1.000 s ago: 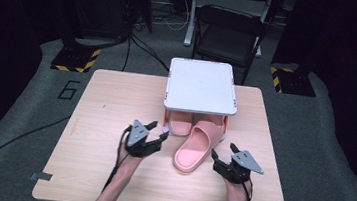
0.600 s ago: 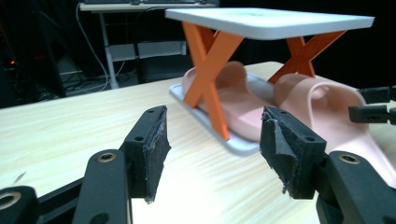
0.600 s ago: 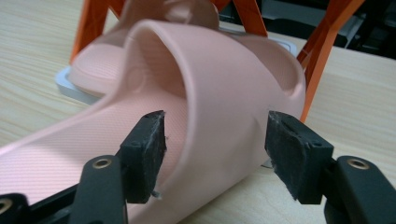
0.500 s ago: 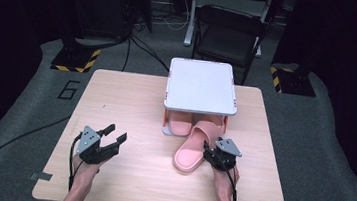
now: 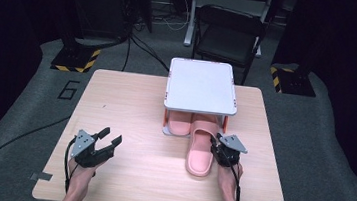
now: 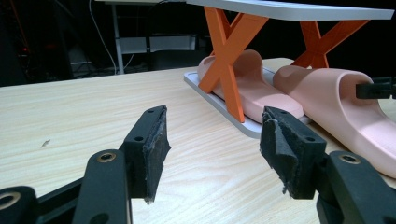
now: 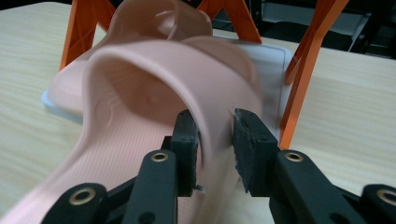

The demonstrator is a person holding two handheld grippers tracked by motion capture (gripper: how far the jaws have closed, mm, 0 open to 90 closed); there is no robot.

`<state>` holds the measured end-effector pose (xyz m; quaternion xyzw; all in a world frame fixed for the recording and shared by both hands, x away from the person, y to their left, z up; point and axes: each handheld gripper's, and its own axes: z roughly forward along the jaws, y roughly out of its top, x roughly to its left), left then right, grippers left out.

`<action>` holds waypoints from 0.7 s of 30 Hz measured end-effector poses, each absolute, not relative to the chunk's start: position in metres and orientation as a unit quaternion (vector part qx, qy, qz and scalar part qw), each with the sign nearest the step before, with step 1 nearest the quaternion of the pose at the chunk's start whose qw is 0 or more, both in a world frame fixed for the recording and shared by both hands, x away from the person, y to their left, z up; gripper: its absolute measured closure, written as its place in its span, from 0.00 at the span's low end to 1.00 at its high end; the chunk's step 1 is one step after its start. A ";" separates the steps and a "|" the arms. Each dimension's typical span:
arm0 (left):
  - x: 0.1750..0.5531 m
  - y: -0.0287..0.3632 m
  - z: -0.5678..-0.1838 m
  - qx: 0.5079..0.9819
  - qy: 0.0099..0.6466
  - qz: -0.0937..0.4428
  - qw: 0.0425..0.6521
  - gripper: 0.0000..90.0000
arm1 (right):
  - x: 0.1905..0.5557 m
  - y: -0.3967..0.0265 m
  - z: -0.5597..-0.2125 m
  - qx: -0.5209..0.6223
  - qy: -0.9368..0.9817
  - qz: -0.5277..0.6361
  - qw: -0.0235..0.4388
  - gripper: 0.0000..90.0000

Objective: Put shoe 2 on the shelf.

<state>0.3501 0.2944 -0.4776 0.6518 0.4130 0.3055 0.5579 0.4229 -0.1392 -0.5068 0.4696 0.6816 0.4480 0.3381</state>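
My right hand-held gripper (image 7: 212, 140) has just been closing on the soft, light pink slipper's (image 5: 200, 150) strap edge, a sensible hold, while my left hand-held gripper (image 6: 212, 149) hangs open over the desk (image 5: 130, 105).

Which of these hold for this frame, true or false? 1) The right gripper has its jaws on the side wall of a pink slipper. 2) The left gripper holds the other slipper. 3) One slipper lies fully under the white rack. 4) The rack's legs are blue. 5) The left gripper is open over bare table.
1) True: the right gripper has been closing, and its jaws clamp the strap wall of the near slipper.
2) False: the left gripper holds nothing.
3) True: the far slipper lies on the base under the rack.
4) False: the legs are orange.
5) True: its jaws stand apart above the table.
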 end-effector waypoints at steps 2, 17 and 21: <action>0.350 0.295 -0.478 0.653 0.412 0.306 0.557 0.46 | 0.429 -0.139 -0.504 0.472 0.680 0.443 0.345 0.79; 0.348 0.303 -0.481 0.647 0.426 0.308 0.552 0.46 | 0.470 -0.135 -0.500 0.523 0.634 0.444 0.357 0.70; 0.347 0.304 -0.481 0.645 0.429 0.308 0.552 0.46 | 0.466 -0.139 -0.498 0.510 0.642 0.459 0.342 0.58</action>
